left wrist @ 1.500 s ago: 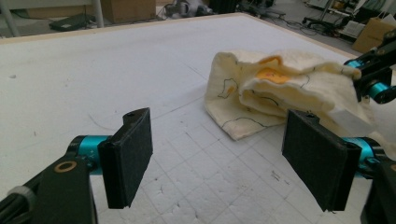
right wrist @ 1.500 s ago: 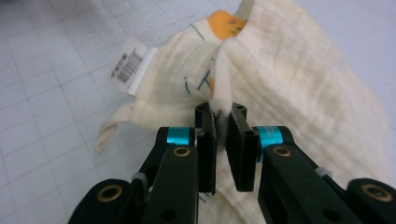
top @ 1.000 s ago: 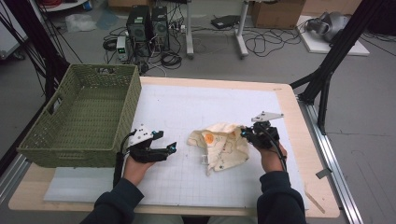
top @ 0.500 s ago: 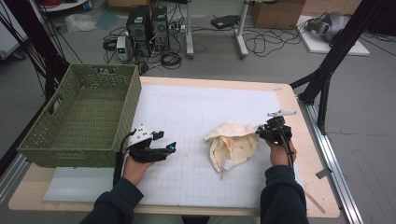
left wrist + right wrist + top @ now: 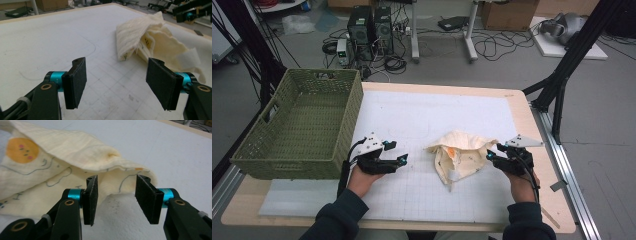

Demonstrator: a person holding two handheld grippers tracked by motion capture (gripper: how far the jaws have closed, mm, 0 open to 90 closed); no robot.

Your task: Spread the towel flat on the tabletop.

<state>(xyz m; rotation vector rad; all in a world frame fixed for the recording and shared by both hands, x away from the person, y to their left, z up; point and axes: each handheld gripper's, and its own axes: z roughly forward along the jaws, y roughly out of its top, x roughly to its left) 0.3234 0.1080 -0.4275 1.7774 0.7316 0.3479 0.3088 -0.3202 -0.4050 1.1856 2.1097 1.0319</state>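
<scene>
On the white mat of the worktop (image 5: 422,115), right of its middle and towards the near edge, lies the cream cloth (image 5: 460,156), bunched and folded over itself, with an orange round face printed on it and a white tag hanging at its near side. Its long axis runs roughly left to right, the upper fold arching over the lower layers and its open edges facing the near side. The right gripper (image 5: 493,156) sits just beside the cloth's right end. In the right gripper view its jaws stand apart, having just been opening, and the folded right corner of the cloth (image 5: 75,155) lies just beyond their tips, with nothing pressed between the pads. The left gripper (image 5: 398,159) rests well apart from the cloth's left end, with bare mat between them. Its jaws are wide and empty in the left gripper view, where the cloth (image 5: 150,42) lies ahead and to the right. The right hand is therefore clearly the nearer one, and any fresh hold on the right corner would probably be a short reach leftwards. At the far left the green woven basket (image 5: 277,150) stands beside the left gripper
</scene>
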